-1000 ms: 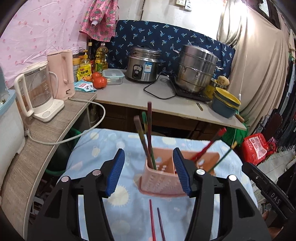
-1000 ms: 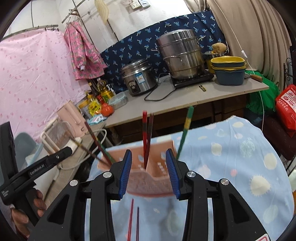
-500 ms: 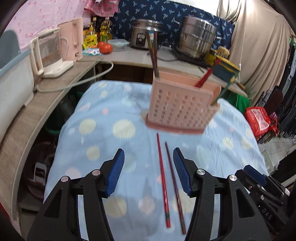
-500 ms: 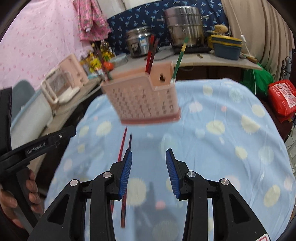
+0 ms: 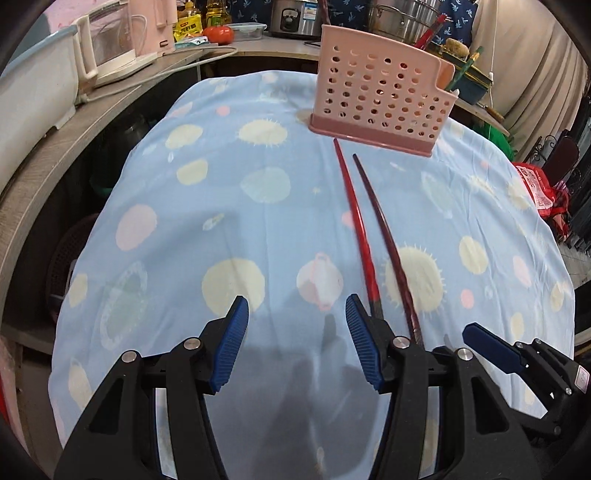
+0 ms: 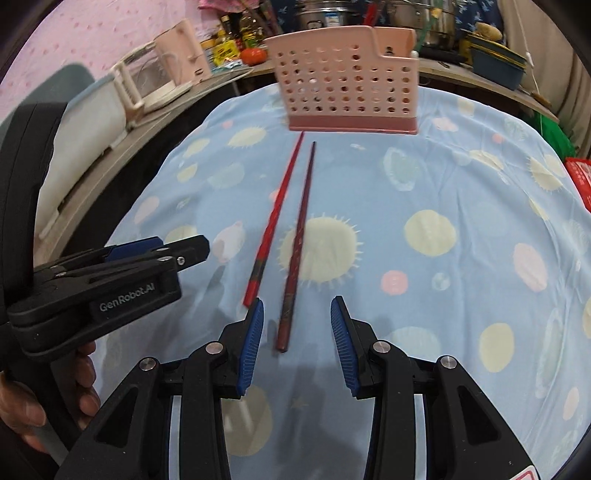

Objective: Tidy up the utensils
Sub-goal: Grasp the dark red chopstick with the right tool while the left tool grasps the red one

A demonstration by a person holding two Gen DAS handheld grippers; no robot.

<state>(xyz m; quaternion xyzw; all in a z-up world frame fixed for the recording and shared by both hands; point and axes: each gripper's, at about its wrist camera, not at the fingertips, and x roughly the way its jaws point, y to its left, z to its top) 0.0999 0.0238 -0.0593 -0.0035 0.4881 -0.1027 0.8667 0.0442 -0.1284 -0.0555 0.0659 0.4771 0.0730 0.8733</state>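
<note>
The pink perforated utensil holder (image 5: 382,98) stands upright on the blue spotted tablecloth (image 5: 229,206); it holds several chopsticks whose tops rise above its rim, a red one (image 5: 428,35) and a green one (image 5: 467,66) leaning out at its right end, though the compartments cannot be told apart. In front of the holder two loose chopsticks lie flat on the cloth, side by side and nearly parallel: the red chopstick (image 6: 275,218) on the left, its far tip almost at the holder's base, and the dark maroon chopstick (image 6: 299,243) just beside it on the right. Your left gripper (image 5: 295,341) hovers over the cloth with its blue pads spread wide and nothing between them, the near end of the red chopstick passing behind its right finger. Your right gripper (image 6: 297,341) is likewise spread and empty, the maroon chopstick's near end lying between its fingers without contact. Compared with one second ago, when both grippers faced the holder at close range, you have drawn both back and tilted them down toward the loose pair.
</note>
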